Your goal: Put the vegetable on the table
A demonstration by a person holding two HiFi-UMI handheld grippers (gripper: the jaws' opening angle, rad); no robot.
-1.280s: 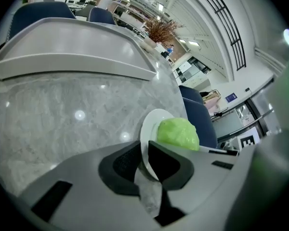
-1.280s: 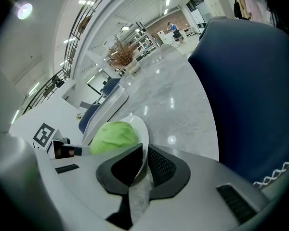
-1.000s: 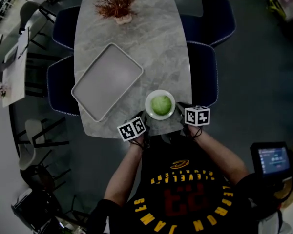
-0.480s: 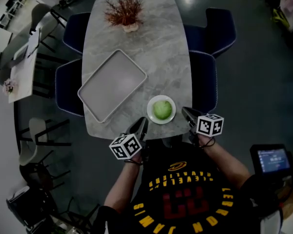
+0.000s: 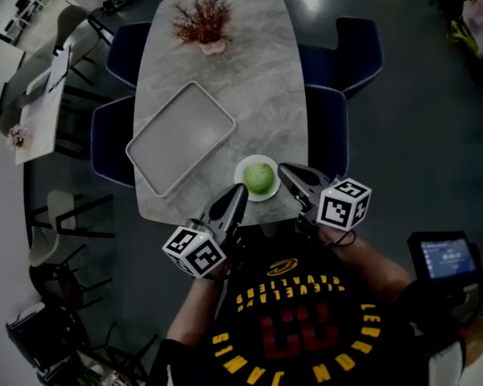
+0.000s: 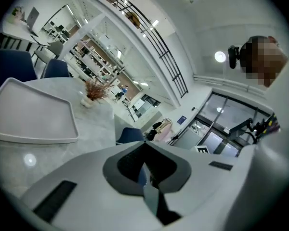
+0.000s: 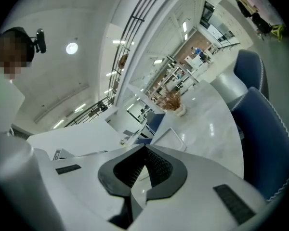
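Vegetable (image 5: 259,177) in bowl (image 5: 239,175), head view only, tray (image 5: 181,137) in all views

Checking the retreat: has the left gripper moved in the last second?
Yes. The left gripper has pulled back toward the person: its marker cube, earlier at the grey marble table's near edge, now sits clear of it. Its jaws are closing shut, nothing between them.

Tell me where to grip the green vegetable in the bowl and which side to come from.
Grip the green vegetable across its rounded upper half, coming straight down from above. It is ball-shaped and sits in the white bowl, whose rim rings it, so a sideways approach would likely hit the rim first.
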